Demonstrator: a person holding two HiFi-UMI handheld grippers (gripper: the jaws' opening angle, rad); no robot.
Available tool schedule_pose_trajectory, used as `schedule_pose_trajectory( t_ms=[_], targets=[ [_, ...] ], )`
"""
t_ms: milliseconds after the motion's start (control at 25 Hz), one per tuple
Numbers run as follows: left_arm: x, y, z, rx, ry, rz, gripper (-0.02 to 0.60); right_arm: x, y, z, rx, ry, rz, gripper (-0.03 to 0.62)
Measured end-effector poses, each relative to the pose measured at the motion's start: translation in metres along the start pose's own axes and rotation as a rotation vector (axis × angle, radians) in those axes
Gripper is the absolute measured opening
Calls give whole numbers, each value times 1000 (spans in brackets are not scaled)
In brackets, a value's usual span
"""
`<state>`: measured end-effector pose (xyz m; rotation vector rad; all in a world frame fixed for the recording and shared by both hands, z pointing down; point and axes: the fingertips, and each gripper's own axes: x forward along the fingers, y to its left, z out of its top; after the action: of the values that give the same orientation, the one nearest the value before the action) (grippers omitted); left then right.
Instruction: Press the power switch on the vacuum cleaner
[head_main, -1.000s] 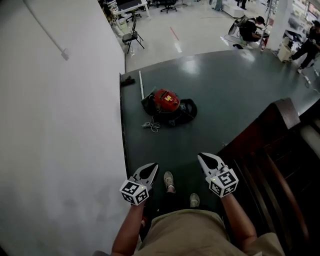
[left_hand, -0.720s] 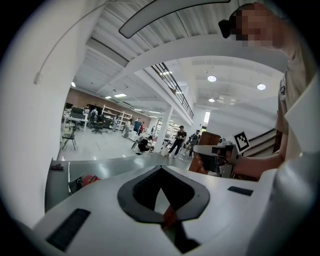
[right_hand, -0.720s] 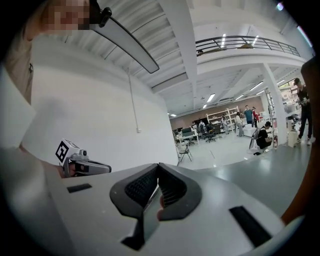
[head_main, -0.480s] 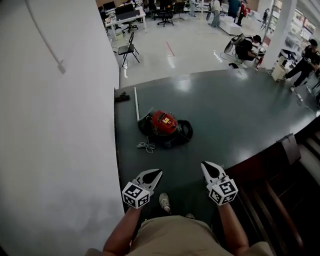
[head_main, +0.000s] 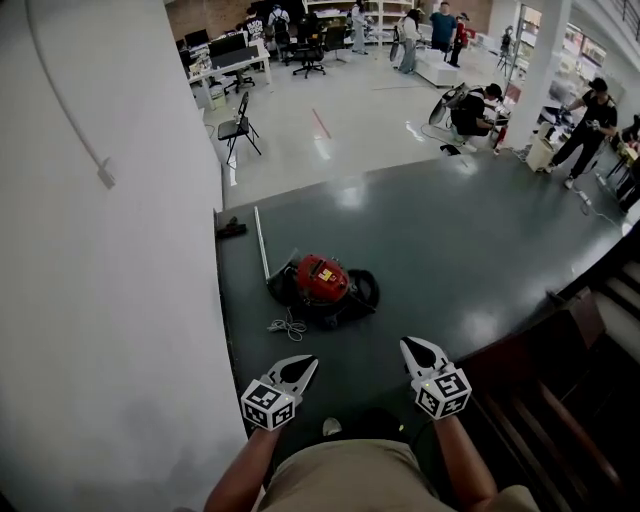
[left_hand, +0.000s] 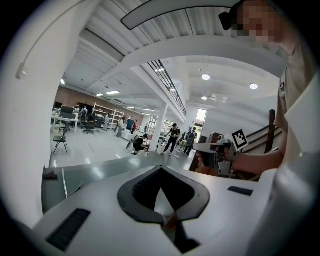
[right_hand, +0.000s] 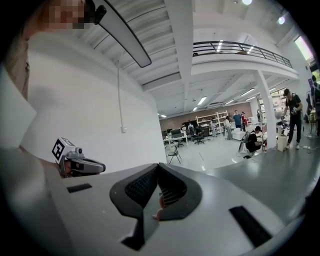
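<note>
Jaws on my left gripper (head_main: 306, 364) and right gripper (head_main: 410, 348) are pressed together, pinching nothing. My red vacuum cleaner (head_main: 325, 283) sits on the dark platform (head_main: 480, 240) near its left edge, well ahead of both.

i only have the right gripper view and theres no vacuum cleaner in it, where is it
Observer: The head view shows the red vacuum cleaner on the dark platform floor, ahead of both grippers and close to the white wall.
Operator: is either gripper on it
Observer: No. The left gripper and the right gripper are both short of it, with bare floor between.
Operator: anything lying near it
Observer: A loose white cord lies at its near left, and a pale pole lies beyond it on the wall side.
</note>
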<state>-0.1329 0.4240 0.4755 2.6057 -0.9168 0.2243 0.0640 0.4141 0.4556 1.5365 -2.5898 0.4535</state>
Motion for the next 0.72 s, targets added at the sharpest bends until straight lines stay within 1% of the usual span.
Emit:
schedule_pose_trajectory(
  t_ms=[160, 320, 400, 560, 720],
  targets=[
    [20, 17, 9, -18, -4, 4, 5, 21, -22, 3, 32, -5, -18, 12],
    [53, 38, 10, -38, 7, 21, 5, 46, -56, 4, 46, 7, -27, 12],
    [74, 50, 22, -64, 8, 33, 5, 62, -75, 14, 43, 15, -24, 12],
    [109, 59, 52, -112, -10, 51, 5, 85, -115, 36, 35, 24, -10, 12],
    [146, 79, 69, -90, -22, 80, 5, 118, -148, 48, 25, -5, 24, 12]
  ],
)
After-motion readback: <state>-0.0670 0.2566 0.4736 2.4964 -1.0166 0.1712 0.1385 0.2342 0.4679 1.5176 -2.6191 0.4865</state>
